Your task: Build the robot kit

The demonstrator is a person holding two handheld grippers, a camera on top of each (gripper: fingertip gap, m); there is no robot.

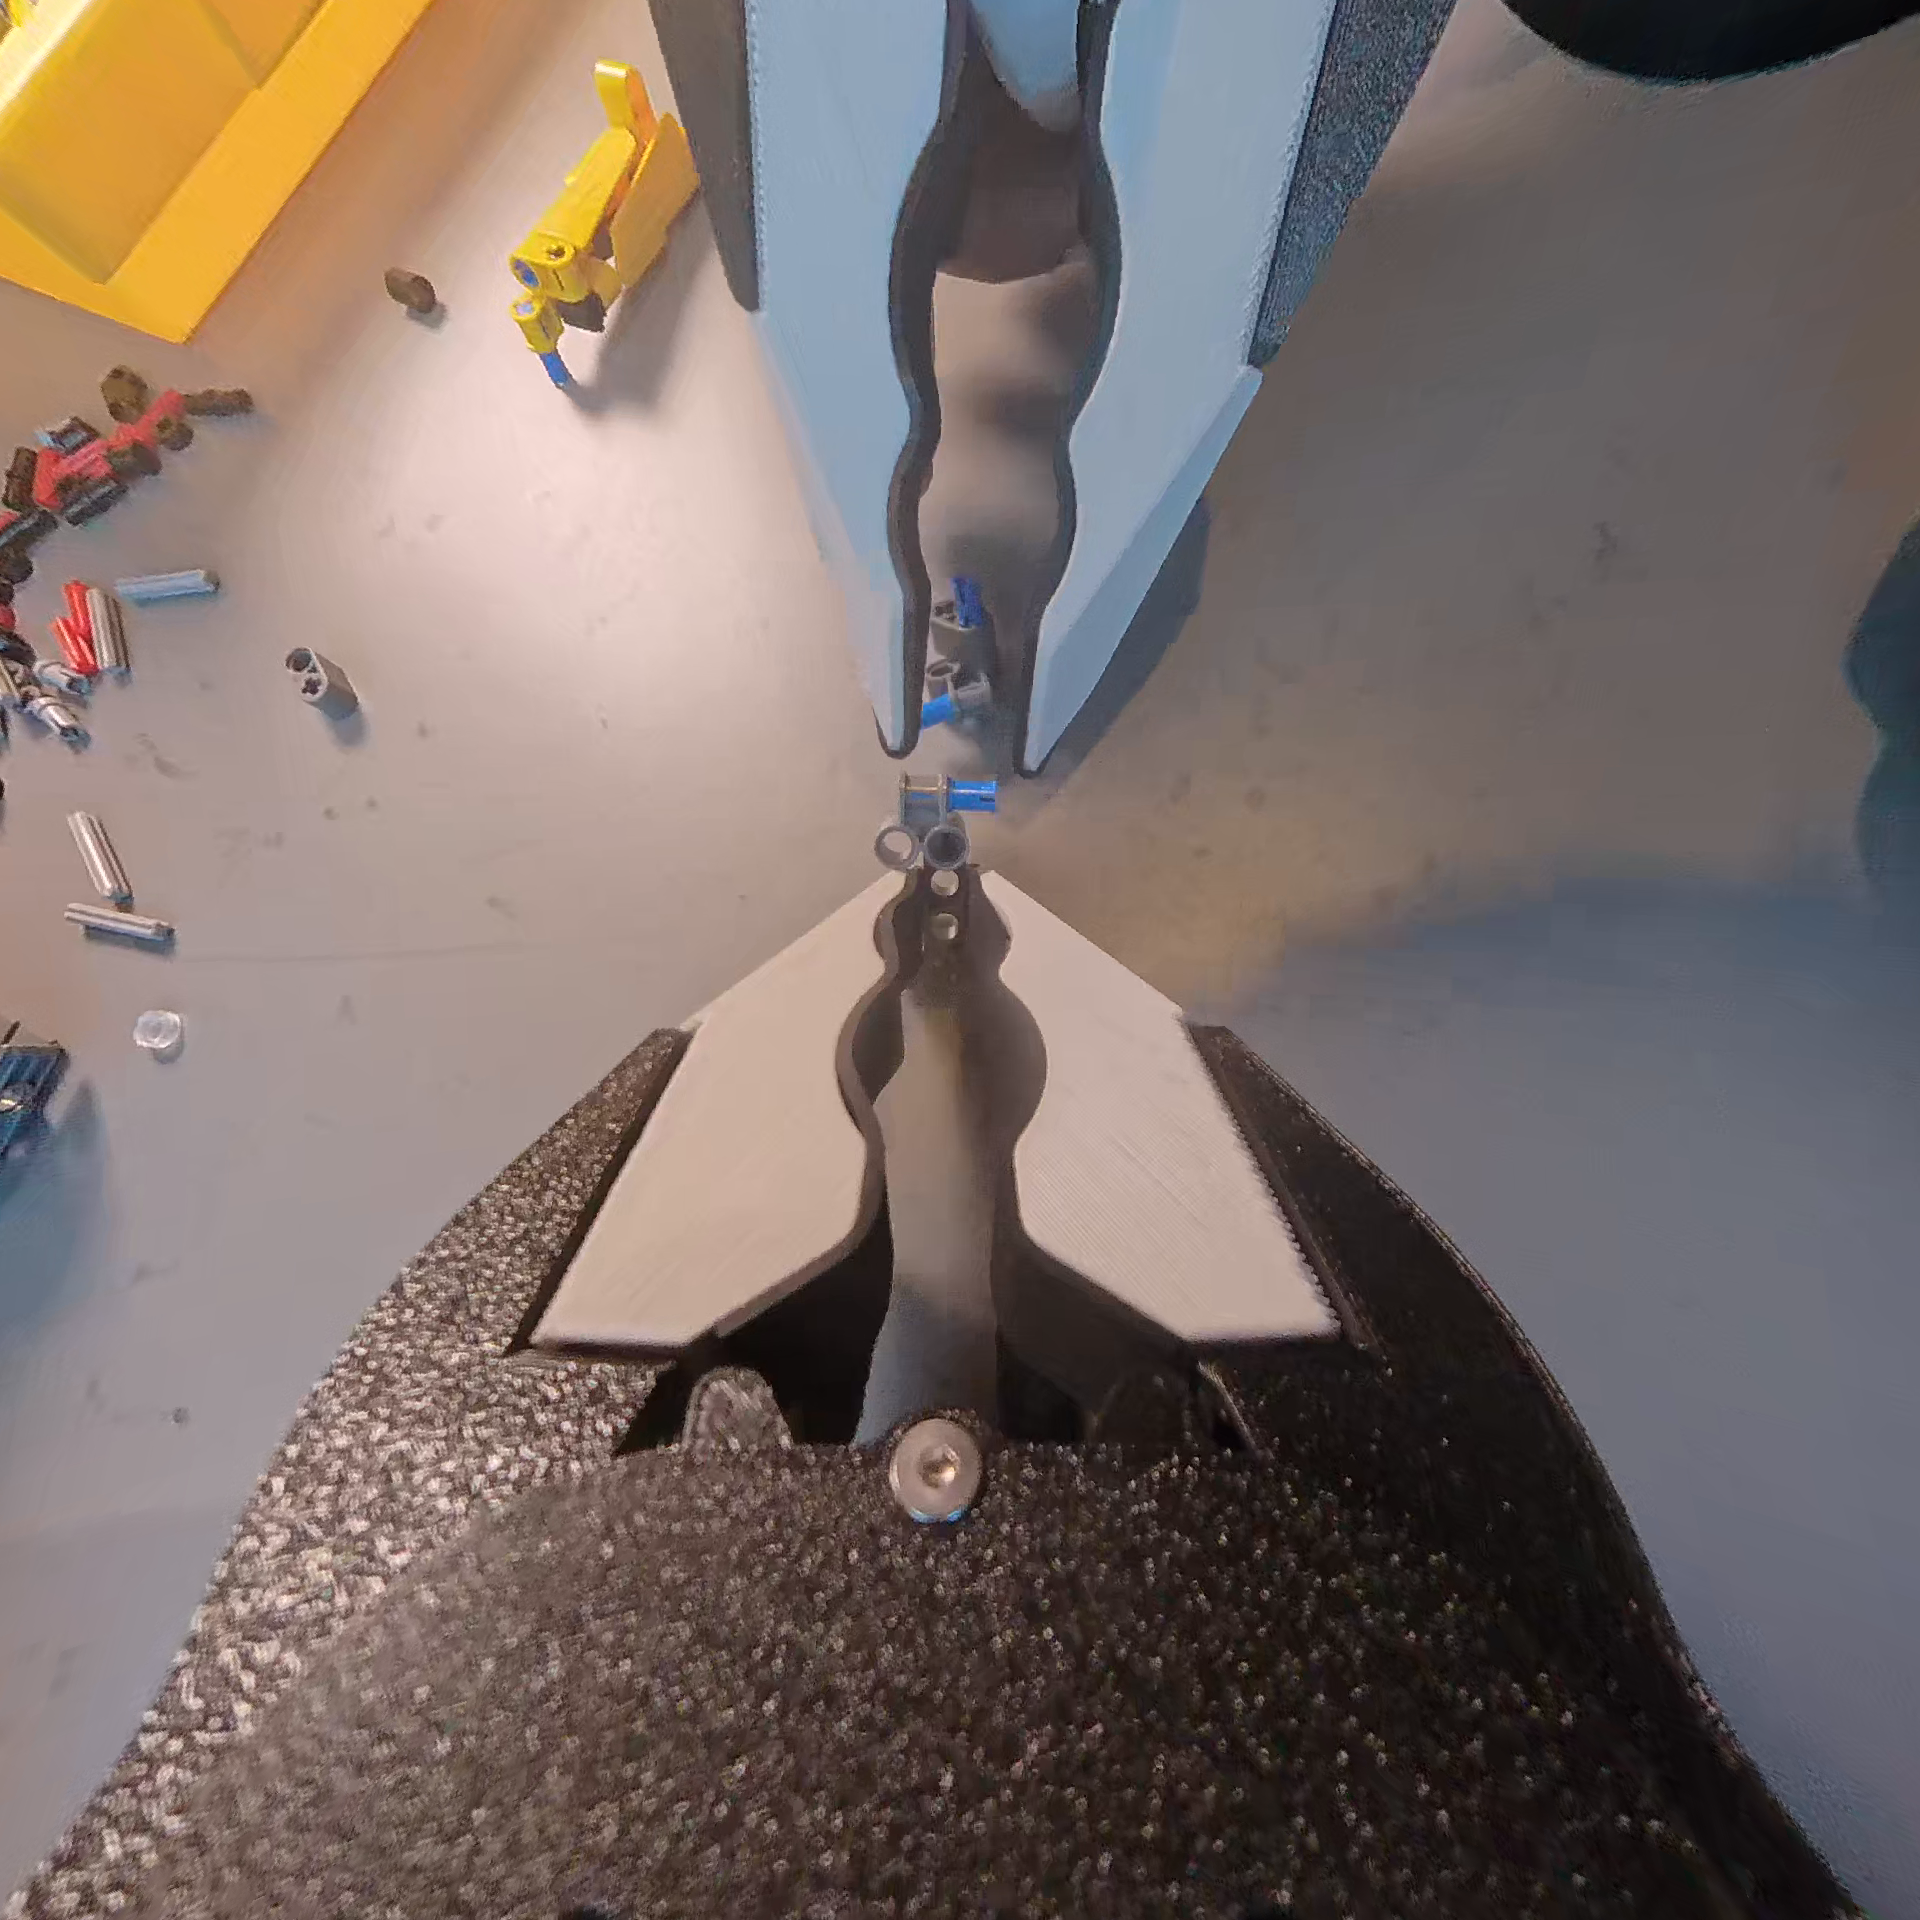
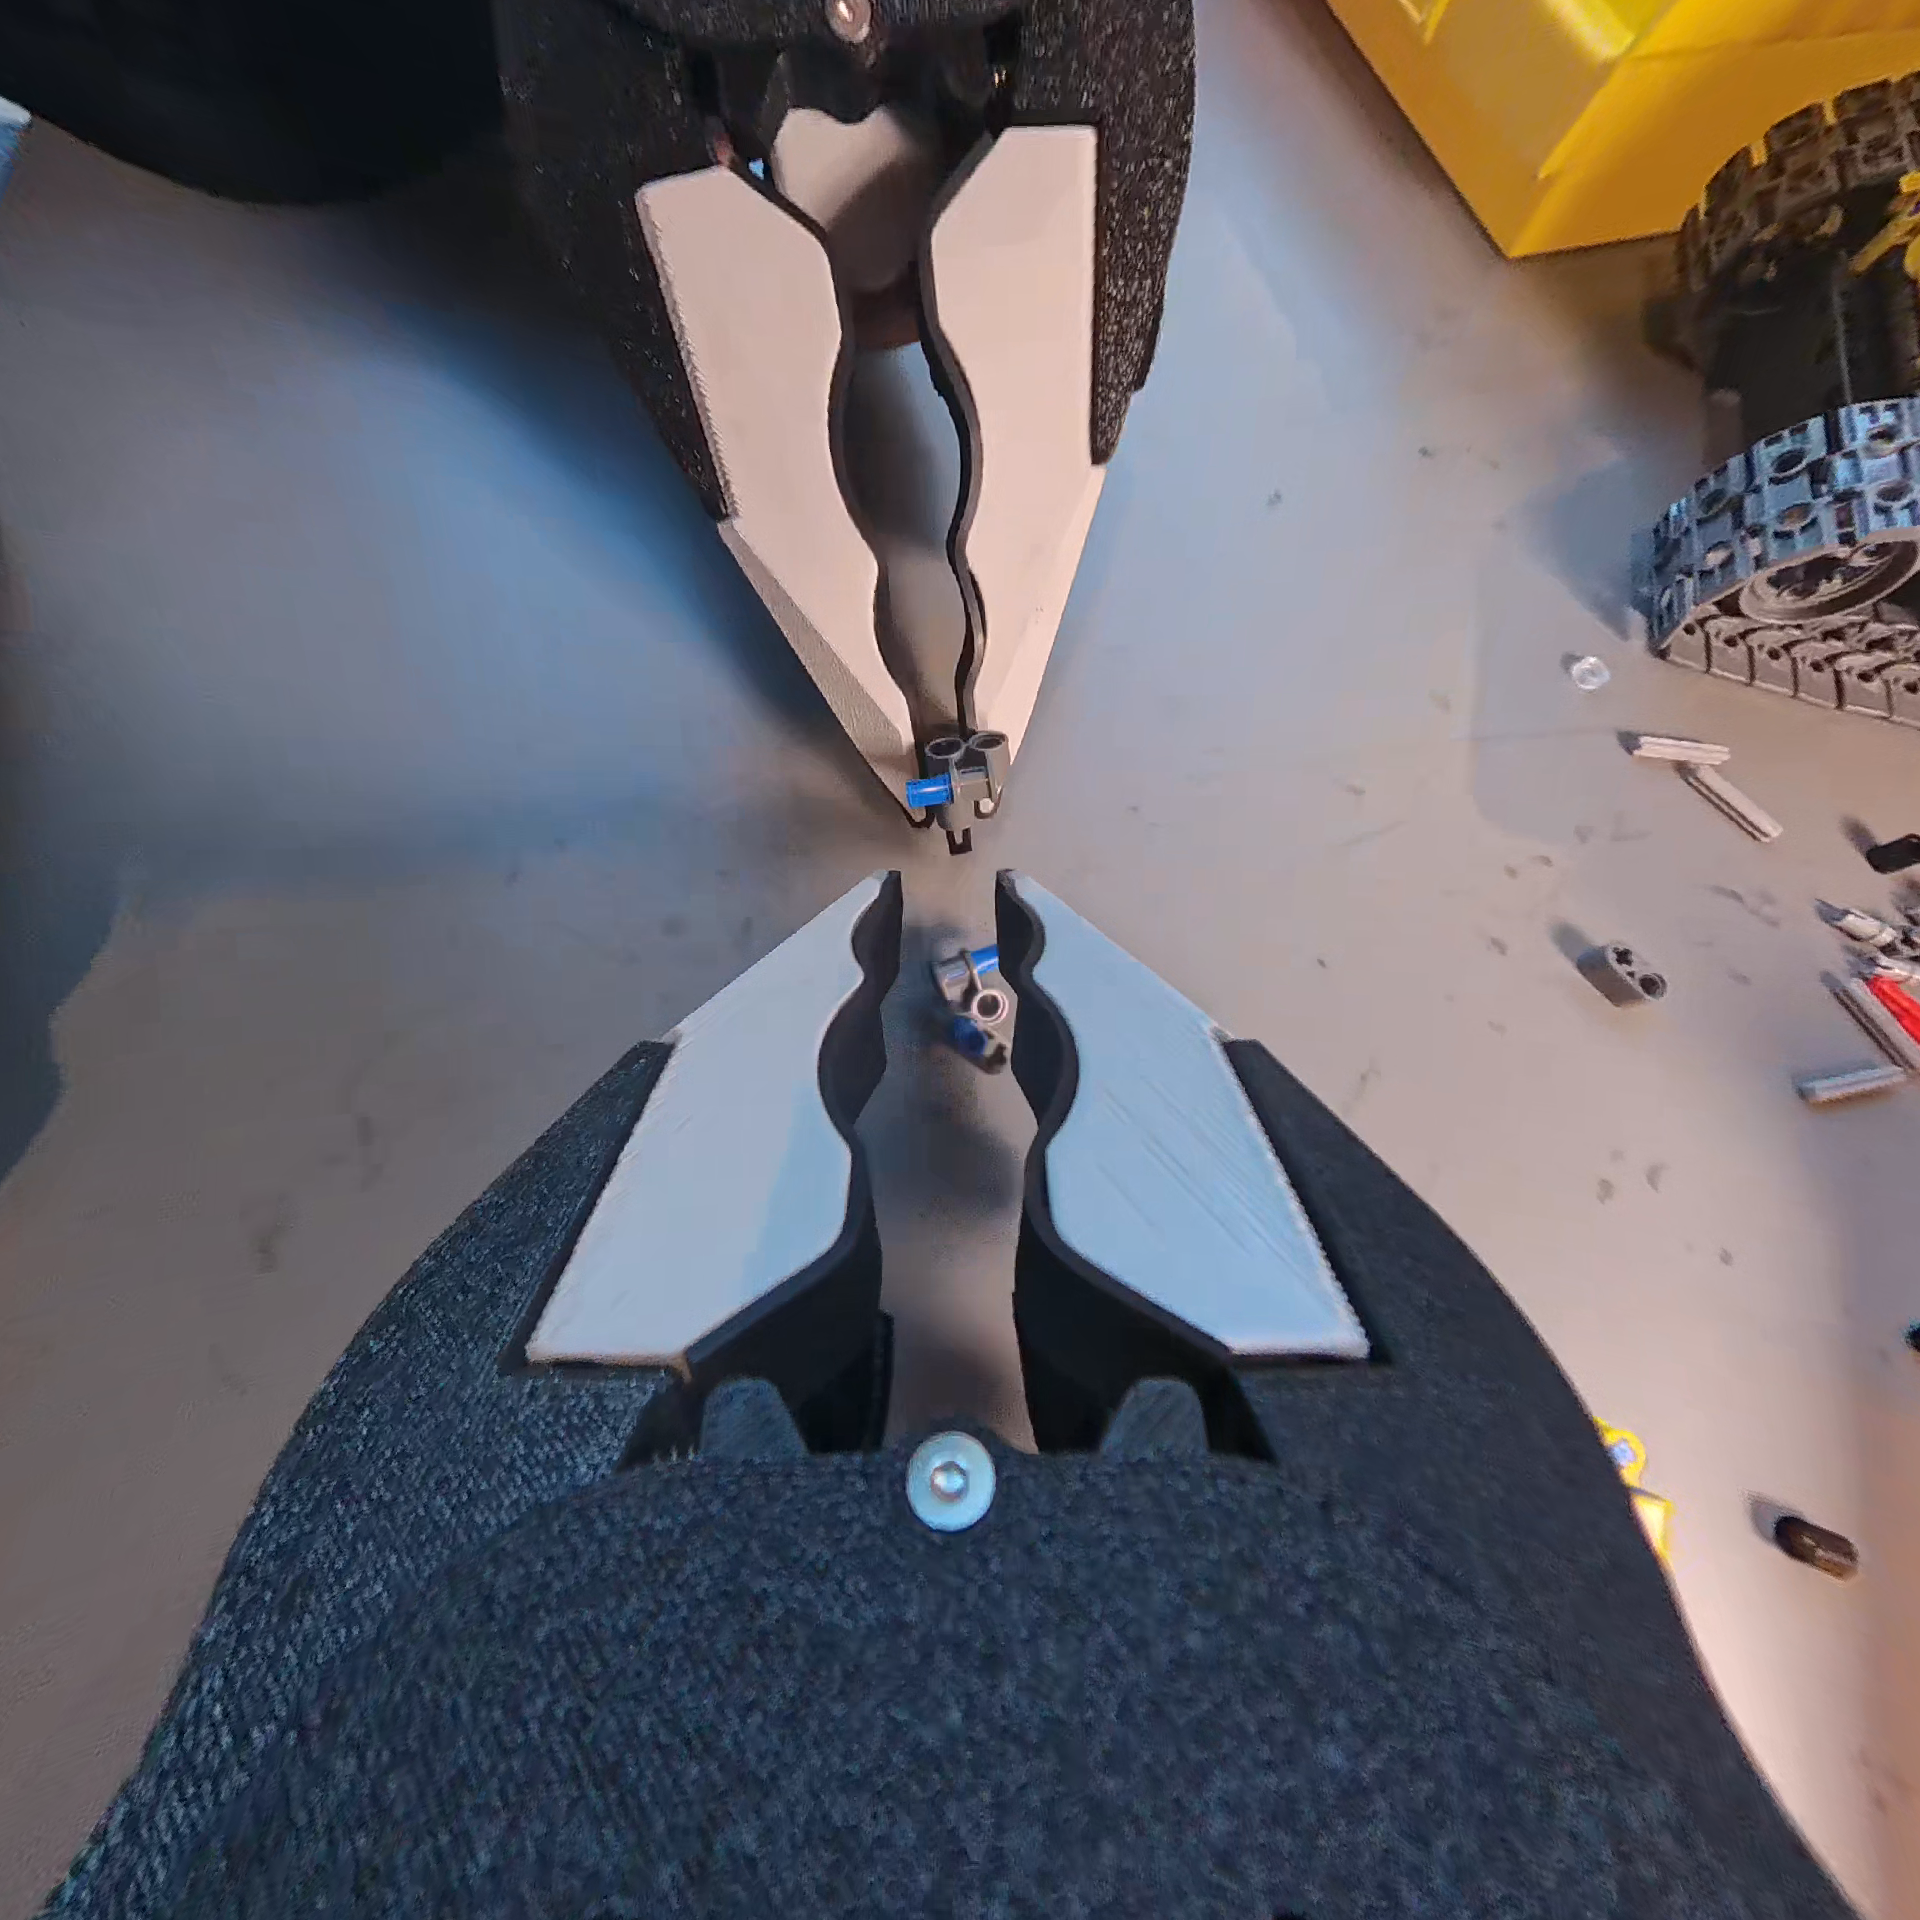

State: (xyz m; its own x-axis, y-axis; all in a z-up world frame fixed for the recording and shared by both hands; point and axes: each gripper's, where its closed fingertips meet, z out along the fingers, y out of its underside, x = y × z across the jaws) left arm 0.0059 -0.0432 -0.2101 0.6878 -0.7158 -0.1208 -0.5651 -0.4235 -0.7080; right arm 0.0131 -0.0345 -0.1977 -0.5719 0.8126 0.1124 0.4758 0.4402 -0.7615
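My left gripper point(image 1: 940, 883) is shut on a small grey connector with a blue pin point(image 1: 935, 831), held just above the grey table. It shows in the right wrist view point(image 2: 951, 805) coming from the top, with the same piece point(image 2: 958, 774) at its tips. My right gripper point(image 2: 948, 883) is open and low over the table, tip to tip with the left one. A second grey piece with blue pins point(image 2: 971, 1003) lies on the table between its fingers, untouched. In the left wrist view the right gripper point(image 1: 961, 753) comes from the top, with that piece point(image 1: 956, 665) between its fingers.
A yellow box point(image 1: 125, 156) and a yellow assembly point(image 1: 592, 229) sit at the far left. Loose red, black and grey pieces point(image 1: 94, 457), grey axles point(image 1: 104, 862) and a grey connector point(image 1: 322, 681) lie nearby. A tracked model point(image 2: 1808, 499) stands at the right wrist view's right. Less than 4 cm separates the two grippers' tips.
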